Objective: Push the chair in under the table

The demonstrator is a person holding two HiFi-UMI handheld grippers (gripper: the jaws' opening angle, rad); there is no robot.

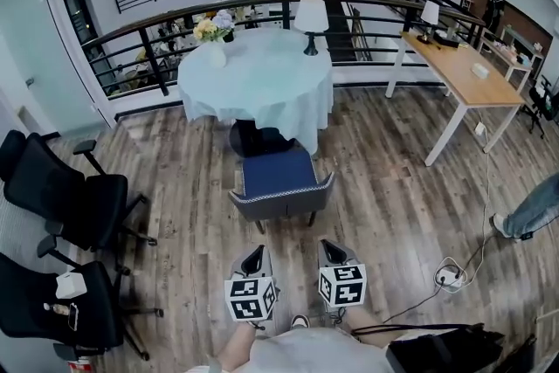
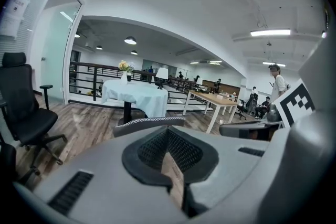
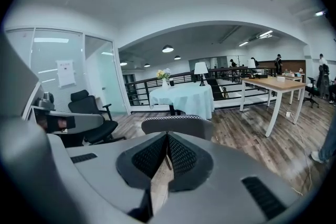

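Fingers closed and empty, the left gripper (image 1: 253, 255) and right gripper (image 1: 331, 252) sit short of the chair (image 1: 281, 188) at mid-frame below the round bench (image 1: 258, 79); an uneven shove could skew it into the pedestal (image 1: 255, 138).

Chair (image 1: 278, 176) beside table (image 1: 262, 81) — left gripper (image 1: 253, 256), right gripper (image 1: 331, 251) near, behind it.
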